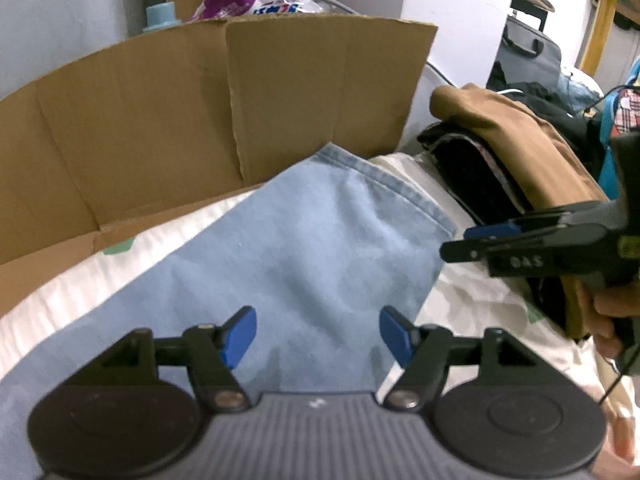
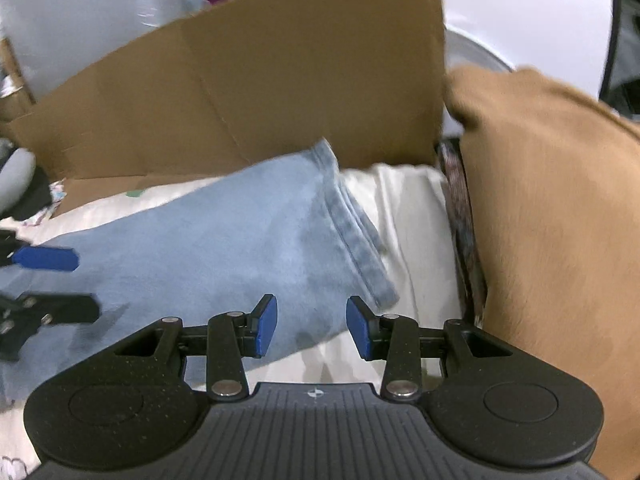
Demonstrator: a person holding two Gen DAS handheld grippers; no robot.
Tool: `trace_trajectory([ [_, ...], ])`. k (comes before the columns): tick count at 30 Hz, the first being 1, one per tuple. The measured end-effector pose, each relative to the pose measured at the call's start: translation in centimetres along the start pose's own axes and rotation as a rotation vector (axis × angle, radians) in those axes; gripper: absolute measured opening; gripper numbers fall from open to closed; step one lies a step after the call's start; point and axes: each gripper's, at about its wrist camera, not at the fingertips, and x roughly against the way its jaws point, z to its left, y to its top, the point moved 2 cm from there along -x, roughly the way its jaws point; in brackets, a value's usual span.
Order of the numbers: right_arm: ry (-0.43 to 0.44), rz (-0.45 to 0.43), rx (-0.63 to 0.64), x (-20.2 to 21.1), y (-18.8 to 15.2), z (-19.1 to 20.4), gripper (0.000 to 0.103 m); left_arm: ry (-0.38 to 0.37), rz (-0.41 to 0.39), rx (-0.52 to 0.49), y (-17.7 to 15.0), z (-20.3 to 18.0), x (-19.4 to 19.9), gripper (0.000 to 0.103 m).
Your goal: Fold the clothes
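A light blue jeans leg (image 1: 312, 248) lies flat on a white patterned sheet (image 1: 472, 300), its hem pointing toward a cardboard sheet. My left gripper (image 1: 318, 336) is open above the denim with nothing between its blue pads. In the right wrist view the same jeans leg (image 2: 224, 240) runs from the left to its hem near the middle. My right gripper (image 2: 313, 327) is open over the hem's near corner and holds nothing. From the left wrist view the right gripper (image 1: 456, 242) comes in from the right, beside the hem. The left gripper (image 2: 60, 284) shows at the left edge, over the denim.
A large cardboard sheet (image 1: 200, 112) stands behind the jeans. Right of the hem sits a stack of folded clothes, a brown garment (image 2: 552, 200) on top and dark ones under it. A hand (image 1: 612, 312) holds the right gripper. Bags and clutter lie beyond the cardboard.
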Motion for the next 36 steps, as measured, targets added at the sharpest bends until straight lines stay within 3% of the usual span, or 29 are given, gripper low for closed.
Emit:
trace_trajectory([
  [6, 0.005, 0.037, -0.095, -1.9, -0.5, -0.9, 0.045, -0.017, -0.042, 0.118, -1.8, 0.7, 0.1, 0.072],
  [10, -0.007, 0.052, -0.118, -2.8, -0.6, -1.0, 0.045, -0.002, -0.026, 0.076, -2.8, 0.6, 0.1, 0.072],
  [16, -0.037, 0.09, -0.166, -4.1, -0.6, -1.4, 0.046, -0.014, -0.021, 0.101, -3.7, 0.8, -0.3, 0.072],
  [19, -0.025, 0.106, -0.171, -4.8, -0.6, -1.4, 0.05, -0.014, -0.011, 0.078, -4.0, 0.3, -0.7, 0.072],
  [21, -0.013, 0.114, -0.172, -5.2, -0.6, -1.3, 0.063, -0.015, -0.009, 0.074, -4.2, 0.1, -0.9, 0.072],
  [25, -0.002, 0.096, -0.183, -5.3, -0.7, -1.3, 0.063, -0.013, -0.002, 0.062, -4.4, -0.3, -1.3, 0.072],
  [33, 0.025, 0.04, -0.256, -3.4, 0.4, -2.3, 0.013, -0.004, -0.012, 0.037, -3.5, -1.2, -2.1, 0.072],
  [36, 0.039, 0.02, -0.282, -2.6, 0.9, -2.7, 0.008, -0.009, -0.018, 0.013, -2.8, -2.1, -2.8, 0.073],
])
